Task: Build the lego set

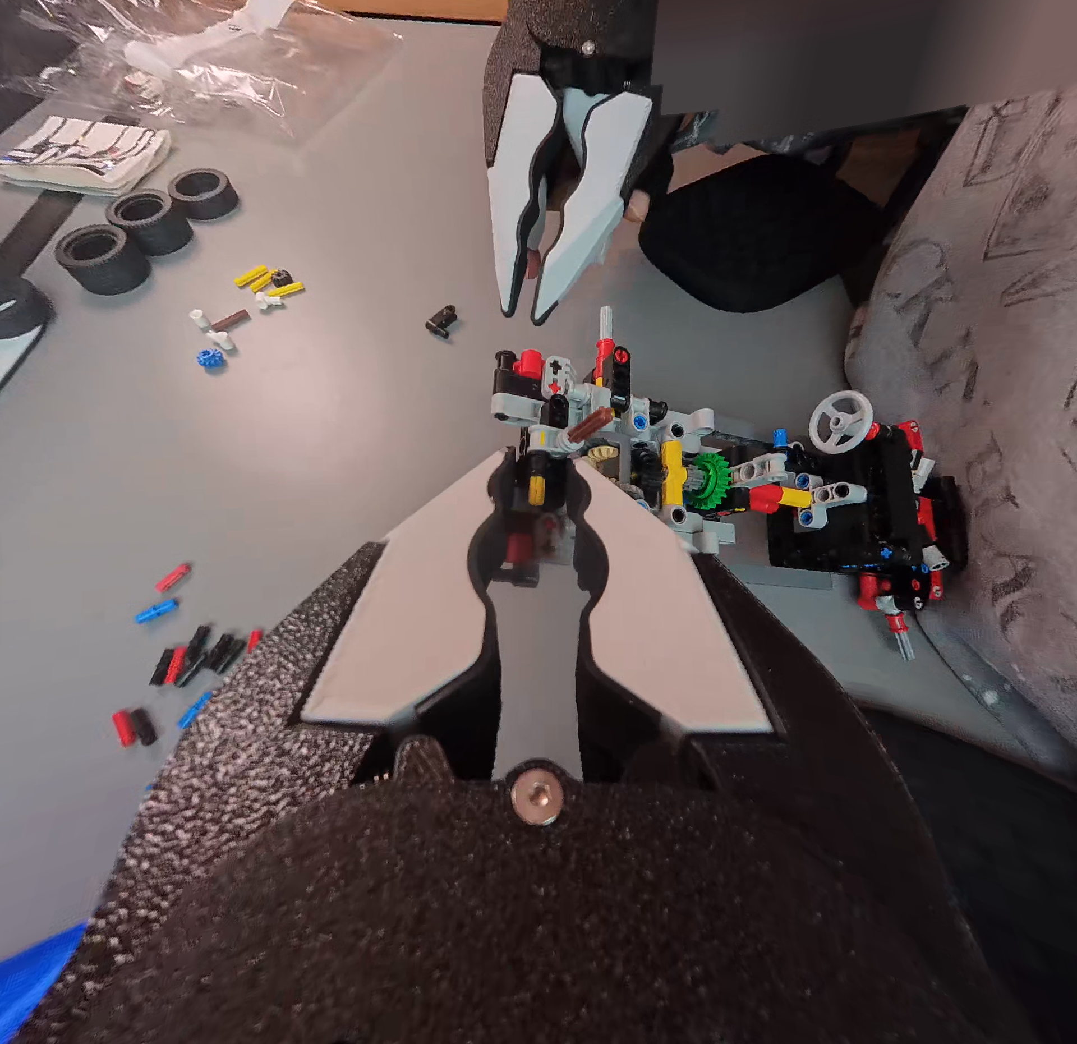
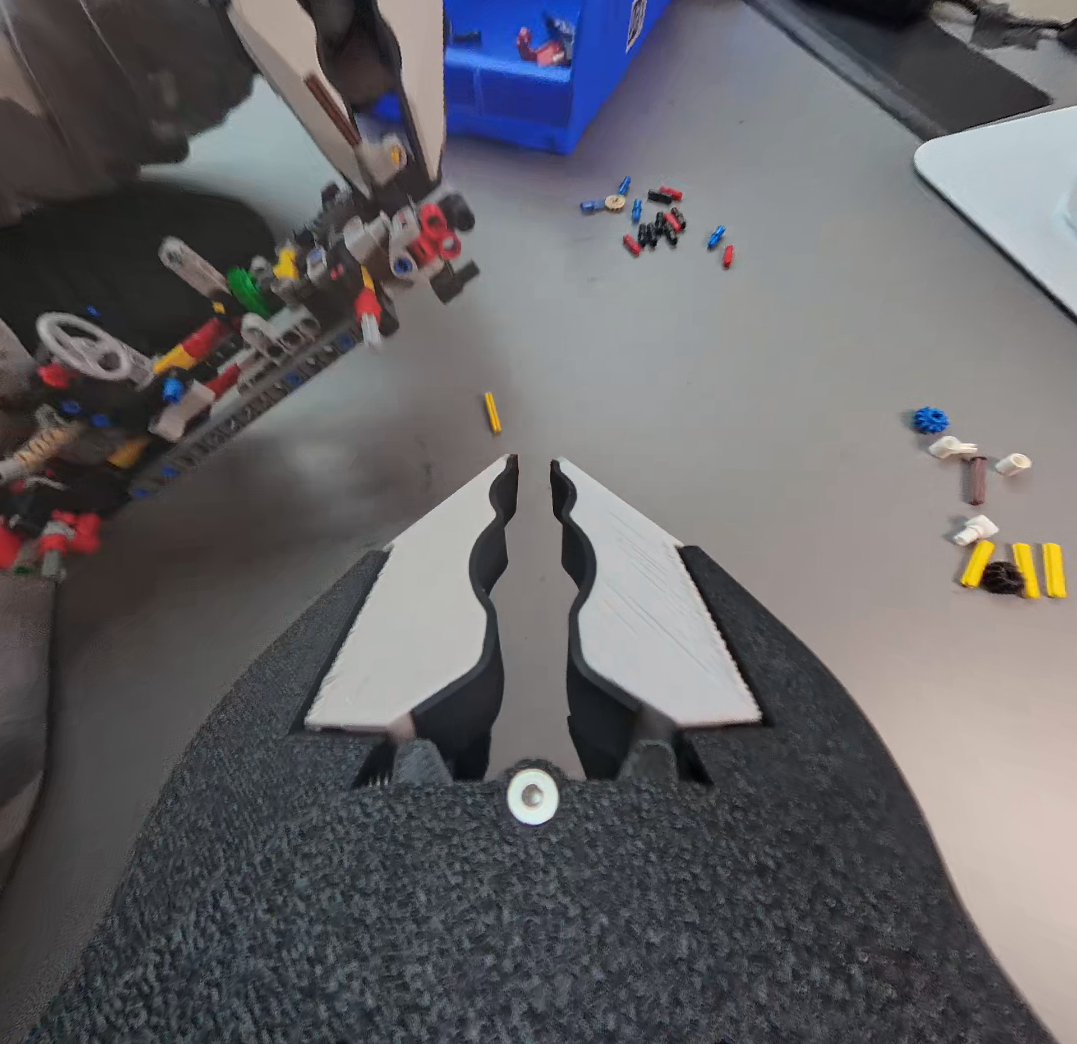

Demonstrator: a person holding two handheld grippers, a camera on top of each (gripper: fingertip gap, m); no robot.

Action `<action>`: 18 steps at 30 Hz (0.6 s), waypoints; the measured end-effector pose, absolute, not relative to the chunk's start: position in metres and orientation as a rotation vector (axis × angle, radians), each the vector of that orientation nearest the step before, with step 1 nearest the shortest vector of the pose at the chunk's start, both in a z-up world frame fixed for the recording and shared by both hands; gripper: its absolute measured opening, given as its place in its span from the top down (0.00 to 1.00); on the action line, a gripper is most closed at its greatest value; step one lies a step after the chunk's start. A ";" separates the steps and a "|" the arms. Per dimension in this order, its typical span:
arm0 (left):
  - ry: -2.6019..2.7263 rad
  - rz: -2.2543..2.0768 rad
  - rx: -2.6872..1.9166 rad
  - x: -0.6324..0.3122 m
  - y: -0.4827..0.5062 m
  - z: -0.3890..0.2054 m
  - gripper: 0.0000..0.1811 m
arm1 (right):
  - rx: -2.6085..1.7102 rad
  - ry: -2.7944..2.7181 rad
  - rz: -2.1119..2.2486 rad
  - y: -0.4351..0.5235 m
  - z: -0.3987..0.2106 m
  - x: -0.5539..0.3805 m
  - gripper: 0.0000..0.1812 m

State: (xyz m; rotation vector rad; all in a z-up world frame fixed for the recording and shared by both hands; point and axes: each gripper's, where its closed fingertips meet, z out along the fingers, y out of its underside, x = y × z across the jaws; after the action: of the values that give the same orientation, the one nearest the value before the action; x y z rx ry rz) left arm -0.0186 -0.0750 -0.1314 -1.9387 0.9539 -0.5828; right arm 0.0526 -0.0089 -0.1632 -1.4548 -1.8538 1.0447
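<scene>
The left gripper has its jaws pinched on the near end of the lego model, gripping a black and yellow section at the tips. The model, a partly built chassis with a green gear and a grey steering wheel, rests on the grey surface with its far end against a person's grey patterned sleeve. To the left of the left gripper lie loose red, blue and black pins.

Beyond the model, the right gripper hangs over the surface with its jaws slightly spread; a small reddish item appears to sit between them, though the view is too poor to confirm. In the right wrist view its tips are apart with nothing between them, just short of a single yellow axle.

Farther left lie yellow axles, a blue gear and three black tyres. Clear plastic bags sit at the far edge.
</scene>
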 end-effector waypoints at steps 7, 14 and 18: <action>0.809 -0.480 -2.016 -0.036 -0.098 -0.139 0.92 | -1.332 -2.174 0.877 -0.043 -0.207 0.008 0.89; 0.793 -0.548 -2.047 -0.033 -0.087 -0.155 0.92 | -1.218 -2.311 0.720 -0.042 -0.221 0.006 1.00; 0.820 -0.634 -2.054 -0.007 -0.056 -0.173 0.92 | -1.268 -2.121 0.911 -0.017 -0.183 0.031 1.00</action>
State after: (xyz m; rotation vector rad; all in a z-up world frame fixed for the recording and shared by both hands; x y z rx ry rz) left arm -0.0074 -0.0558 -0.1725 -2.0543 0.8202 -0.6341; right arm 0.0306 -0.0171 -0.1831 -1.2678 -2.1210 0.9106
